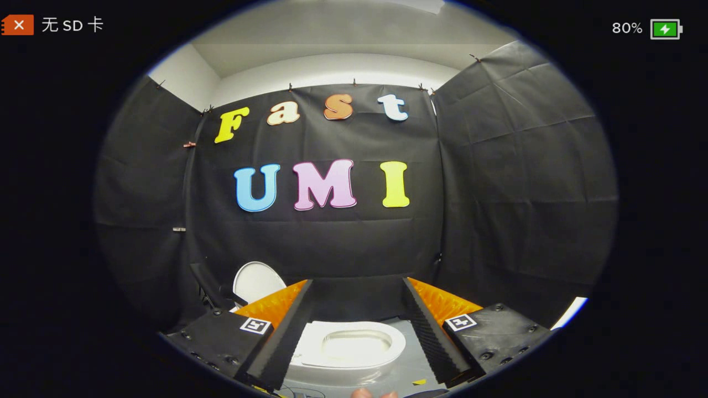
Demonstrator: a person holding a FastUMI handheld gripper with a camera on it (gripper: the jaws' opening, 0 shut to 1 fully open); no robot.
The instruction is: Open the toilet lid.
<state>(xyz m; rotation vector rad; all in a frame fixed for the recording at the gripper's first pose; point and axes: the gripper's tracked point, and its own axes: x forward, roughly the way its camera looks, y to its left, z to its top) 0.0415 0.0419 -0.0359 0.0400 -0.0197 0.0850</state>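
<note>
— Fingertips of a hand (371, 393) sit closest to my camera, right at the bottom, between the two fingers. What do you get on the left?

— On the left I see the left finger (287, 331) running forward, its tip reaching the black cloth wall (343, 243). Beyond and to the left of it stands a white oval piece (255, 281), upright against the cloth; I read it as the toilet lid, though its lower part is hidden behind the finger.

— And the middle?

— My gripper (357, 284) has its jaws spread wide, pinching nothing. Between them, below, lies the toilet (348, 347): white seat ring, bowl opening visible, resting on a grey surface (406, 365).

— So nothing touches it?

— Neither finger touches the seat as far as I can tell; it lies in the gap between them.

— Right side?

— I have the right finger (428, 331), and a small yellow scrap (419, 382) on the grey surface beside its base.
</note>
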